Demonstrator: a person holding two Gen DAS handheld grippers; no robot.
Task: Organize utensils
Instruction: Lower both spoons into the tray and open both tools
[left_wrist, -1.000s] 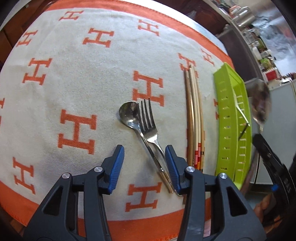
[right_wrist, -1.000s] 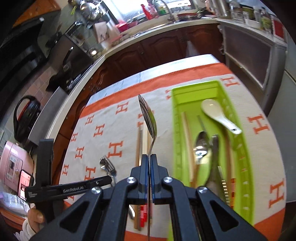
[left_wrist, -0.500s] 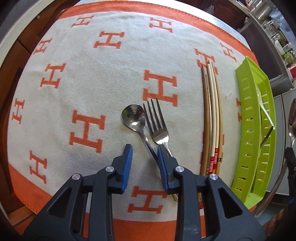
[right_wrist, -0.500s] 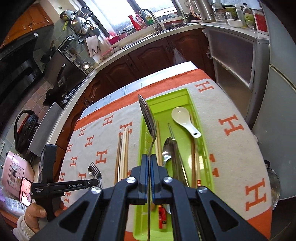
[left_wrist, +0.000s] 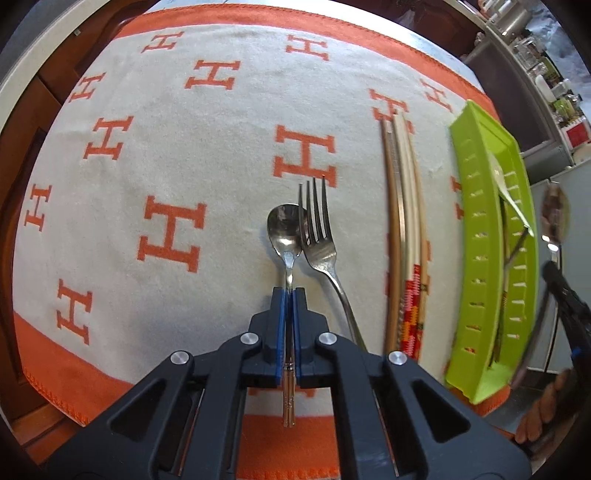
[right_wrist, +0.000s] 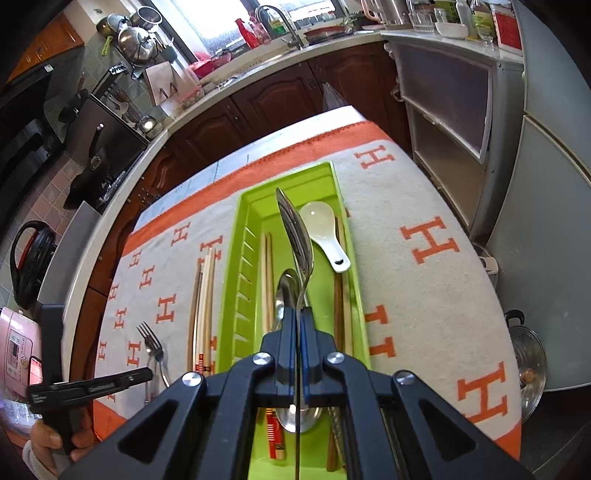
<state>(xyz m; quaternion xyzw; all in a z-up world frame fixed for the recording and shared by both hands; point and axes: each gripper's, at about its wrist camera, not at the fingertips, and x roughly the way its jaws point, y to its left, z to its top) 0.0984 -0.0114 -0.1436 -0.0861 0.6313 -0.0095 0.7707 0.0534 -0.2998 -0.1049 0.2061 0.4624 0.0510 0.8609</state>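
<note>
In the left wrist view my left gripper (left_wrist: 289, 295) is shut on the handle of a small steel spoon (left_wrist: 283, 230) lying on the cloth. A steel fork (left_wrist: 320, 243) lies just right of it, touching the spoon's bowl. Several chopsticks (left_wrist: 404, 218) lie further right, beside the green tray (left_wrist: 476, 236). In the right wrist view my right gripper (right_wrist: 298, 314) is shut on a large steel spoon (right_wrist: 293, 229), held edge-up above the green tray (right_wrist: 240, 258). The tray holds a white ceramic spoon (right_wrist: 325, 230), another metal spoon (right_wrist: 286, 291) and chopsticks (right_wrist: 266, 273).
A white cloth with orange H marks (left_wrist: 173, 232) covers the table. Beyond the table stand dark wooden cabinets (right_wrist: 273, 99) and a counter with a sink. A pot (right_wrist: 528, 358) sits low at the right. A hand (right_wrist: 48, 443) holds the left tool.
My left gripper has shut on the small spoon's handle. My right gripper has carried the large spoon rightward over the green tray.
</note>
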